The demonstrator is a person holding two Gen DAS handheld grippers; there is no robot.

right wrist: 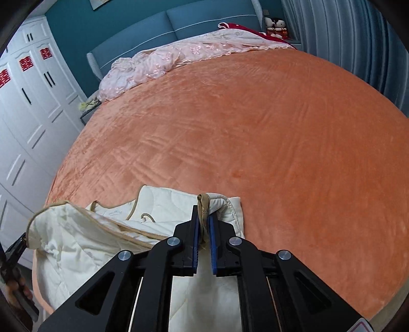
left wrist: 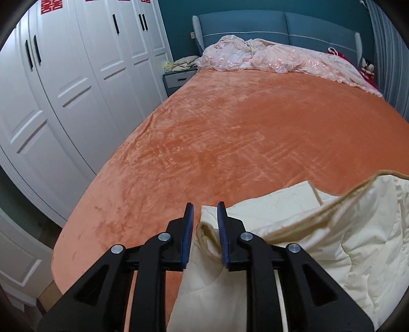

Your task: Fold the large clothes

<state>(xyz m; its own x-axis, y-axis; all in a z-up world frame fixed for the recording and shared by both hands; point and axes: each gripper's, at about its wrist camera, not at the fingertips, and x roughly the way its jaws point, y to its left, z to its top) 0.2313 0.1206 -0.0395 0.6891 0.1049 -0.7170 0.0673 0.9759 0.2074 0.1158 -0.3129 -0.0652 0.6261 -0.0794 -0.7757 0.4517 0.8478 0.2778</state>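
A cream quilted garment with tan trim lies bunched at the near edge of the orange bed. My left gripper stands open around a fold of its left edge, with a gap between the jaws. In the right wrist view the garment spreads to the left. My right gripper is shut on the tan-trimmed edge of the garment, which sticks up between the blue pads.
A crumpled pink bedspread lies at the blue headboard. White wardrobe doors line the left side. A grey nightstand stands by the bed. Curtains hang on the right. Red items and dolls sit at the far corner.
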